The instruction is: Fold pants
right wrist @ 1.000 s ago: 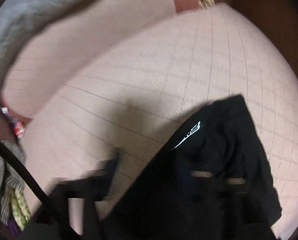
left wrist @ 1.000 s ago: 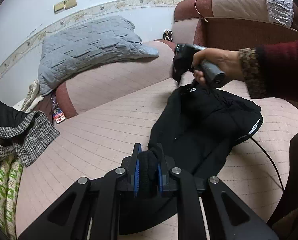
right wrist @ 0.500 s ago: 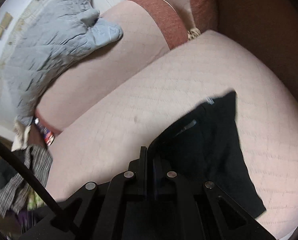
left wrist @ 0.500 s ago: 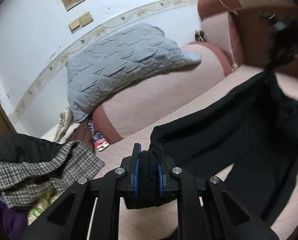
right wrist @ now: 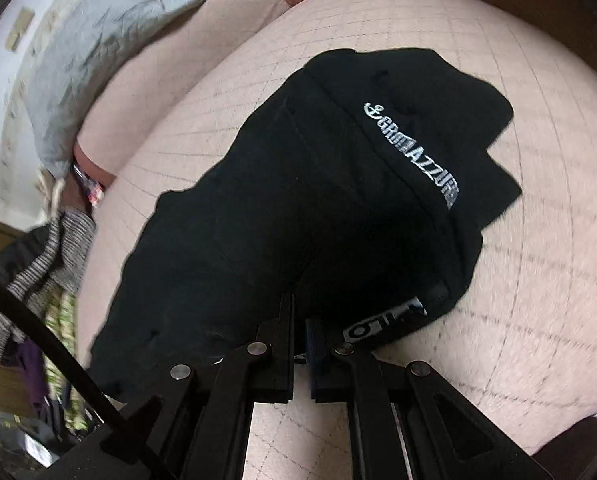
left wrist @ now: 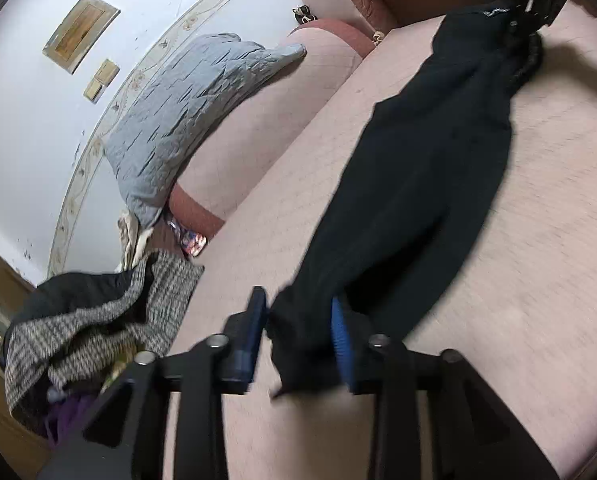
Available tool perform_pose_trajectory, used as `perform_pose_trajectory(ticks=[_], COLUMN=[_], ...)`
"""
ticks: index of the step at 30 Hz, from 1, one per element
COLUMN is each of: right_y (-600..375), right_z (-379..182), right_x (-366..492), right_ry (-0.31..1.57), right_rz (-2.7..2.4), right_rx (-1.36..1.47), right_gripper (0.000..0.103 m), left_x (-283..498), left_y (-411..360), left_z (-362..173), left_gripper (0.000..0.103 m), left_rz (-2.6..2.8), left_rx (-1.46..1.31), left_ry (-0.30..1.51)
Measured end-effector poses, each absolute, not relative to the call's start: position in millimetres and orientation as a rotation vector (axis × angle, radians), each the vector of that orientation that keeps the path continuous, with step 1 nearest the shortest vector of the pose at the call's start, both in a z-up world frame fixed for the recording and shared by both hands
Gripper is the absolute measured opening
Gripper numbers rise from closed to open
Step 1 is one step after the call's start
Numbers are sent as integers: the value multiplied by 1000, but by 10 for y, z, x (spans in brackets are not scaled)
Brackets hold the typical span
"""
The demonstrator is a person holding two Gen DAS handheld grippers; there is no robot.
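On the far left a heap of clothes (left wrist: 98, 320) sits at the sofa's end, with a grey quilt (left wrist: 194, 108) draped over the backrest behind it. Neither touches the work.

The left tool (left wrist: 298, 328) has its fingers parted, and a bunched end of the black pants (left wrist: 418, 184) lies between them, resting against the right blue pad (left wrist: 338, 332). The left pad stands clear of the cloth, so this looks like a loose hold or a release rather than a clamp. From there the pants stretch as one long dark band across the pink sofa seat (left wrist: 538, 240) toward the far right, where the other end is gathered up near the edge of the view. Stretching it this way probably straightens the legs before a fold.

In the right wrist view, the right tool (right wrist: 300, 320) has its fingers drawn close together on an edge of the pants (right wrist: 298, 200), apparently the waistband, since a printed label sits just beside the grip. The lettered side faces up, and the cloth spreads over the seat (right wrist: 538, 240), still rumpled. The folding seems barely started.
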State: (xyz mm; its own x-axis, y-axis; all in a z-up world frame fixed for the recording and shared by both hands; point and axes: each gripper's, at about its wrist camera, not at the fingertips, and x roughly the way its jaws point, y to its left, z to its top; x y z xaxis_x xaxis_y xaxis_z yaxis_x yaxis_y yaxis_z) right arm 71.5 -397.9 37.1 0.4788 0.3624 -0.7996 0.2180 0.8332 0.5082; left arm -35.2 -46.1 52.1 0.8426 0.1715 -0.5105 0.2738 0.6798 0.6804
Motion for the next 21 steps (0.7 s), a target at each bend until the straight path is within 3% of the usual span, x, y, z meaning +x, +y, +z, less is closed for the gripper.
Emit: perform_pose_trajectory(ticks=[3, 7, 11, 14, 20, 21], right_y=[-3972, -3953, -3962, -4104, -4485, -4529], right_z=[404, 500, 749, 937, 1092, 1108], right_x=[667, 599, 467, 316, 124, 103], right_ry=[1059, 1024, 935, 875, 838, 834], right_rz=[99, 88, 88, 72, 15, 6], right_rx=[597, 520, 479, 477, 520, 523], right_gripper=[6, 13, 35, 35, 35, 35], left_x=[-546, -545, -211, 154, 765, 823], left_y=[-338, 27, 448, 580, 475, 463], left_z=[663, 946, 1081, 996, 529, 467], left_gripper=[43, 65, 65, 65, 65, 55], left_rz=[-44, 7, 17, -59, -16, -29], left_rx=[759, 513, 184, -37, -83, -102], left_ry=[614, 682, 797, 882, 1041, 1070])
